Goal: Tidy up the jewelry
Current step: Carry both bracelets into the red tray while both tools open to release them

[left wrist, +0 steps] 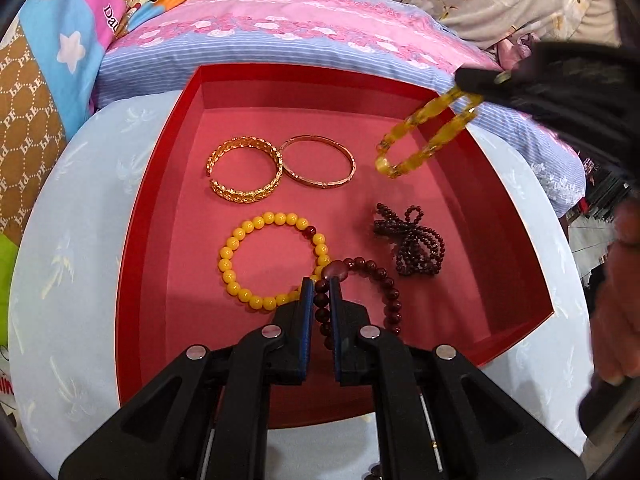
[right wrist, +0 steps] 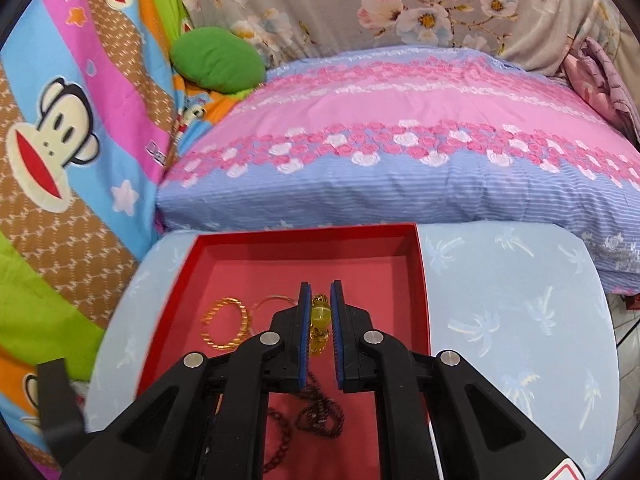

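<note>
A red box (left wrist: 304, 70) with a pink floor holds a gold cuff (left wrist: 245, 168), a thin rose-gold bangle (left wrist: 318, 161), a yellow bead bracelet (left wrist: 272, 262) and a bundle of small dark beads (left wrist: 412, 246). My left gripper (left wrist: 321, 285) is shut on a dark red bead bracelet (left wrist: 372, 276) that rests on the floor beside the yellow one. My right gripper (right wrist: 320, 290) is shut on an amber bracelet (right wrist: 320, 316); in the left wrist view the amber bracelet (left wrist: 424, 140) hangs over the box's far right corner below the right gripper (left wrist: 480, 80).
The box (right wrist: 420, 280) sits on a pale blue cushion (left wrist: 80, 280) printed with palm trees. Behind it lie a pink and blue floral pillow (right wrist: 400, 140) and colourful cartoon bedding (right wrist: 60, 140). A person's hand (left wrist: 620, 292) is at the right edge.
</note>
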{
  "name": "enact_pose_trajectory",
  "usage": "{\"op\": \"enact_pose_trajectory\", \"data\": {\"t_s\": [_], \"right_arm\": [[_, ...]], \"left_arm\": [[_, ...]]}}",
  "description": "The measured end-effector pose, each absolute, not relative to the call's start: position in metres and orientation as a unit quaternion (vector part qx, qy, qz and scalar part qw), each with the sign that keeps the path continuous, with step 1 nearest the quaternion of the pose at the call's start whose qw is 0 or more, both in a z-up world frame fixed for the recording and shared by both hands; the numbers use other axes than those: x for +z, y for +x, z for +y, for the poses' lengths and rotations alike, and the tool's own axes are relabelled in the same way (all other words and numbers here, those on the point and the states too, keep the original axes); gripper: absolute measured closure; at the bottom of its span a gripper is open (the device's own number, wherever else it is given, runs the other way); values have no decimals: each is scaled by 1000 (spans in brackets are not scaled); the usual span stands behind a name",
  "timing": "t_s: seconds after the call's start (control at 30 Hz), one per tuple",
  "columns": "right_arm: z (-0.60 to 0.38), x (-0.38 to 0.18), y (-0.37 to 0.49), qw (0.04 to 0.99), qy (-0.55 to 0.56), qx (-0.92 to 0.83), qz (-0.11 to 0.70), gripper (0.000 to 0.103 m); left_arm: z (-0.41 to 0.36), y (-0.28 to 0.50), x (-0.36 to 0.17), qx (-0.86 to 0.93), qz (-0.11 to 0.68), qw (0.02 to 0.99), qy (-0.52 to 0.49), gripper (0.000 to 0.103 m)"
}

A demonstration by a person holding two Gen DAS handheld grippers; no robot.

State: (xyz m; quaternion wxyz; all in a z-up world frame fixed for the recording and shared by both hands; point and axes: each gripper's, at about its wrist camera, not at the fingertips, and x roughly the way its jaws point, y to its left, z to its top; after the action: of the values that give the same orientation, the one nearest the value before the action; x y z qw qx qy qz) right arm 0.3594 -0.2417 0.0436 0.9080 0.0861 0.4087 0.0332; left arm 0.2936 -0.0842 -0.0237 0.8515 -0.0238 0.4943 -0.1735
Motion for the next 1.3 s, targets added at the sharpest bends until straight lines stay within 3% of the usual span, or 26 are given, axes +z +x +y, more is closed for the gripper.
{"op": "enact_pose_trajectory", "data": {"t_s": [0.27,0.4,0.57,1.3], "right_arm": [[-254,7,361,891,80,-1,448,93],[-256,8,349,896,71,-10,439,89],[-257,13,331,901,76,-10,427,83],[-239,30,235,908,77,7,411,82]], "left_arm": [[-84,300,-28,-160,494,854,-29,94],[-82,301,-29,-151,493,856,-41,93],[-80,303,-29,-138,492,858,-49,81],[-69,272,1,-124,462,877,-52,77]]}}
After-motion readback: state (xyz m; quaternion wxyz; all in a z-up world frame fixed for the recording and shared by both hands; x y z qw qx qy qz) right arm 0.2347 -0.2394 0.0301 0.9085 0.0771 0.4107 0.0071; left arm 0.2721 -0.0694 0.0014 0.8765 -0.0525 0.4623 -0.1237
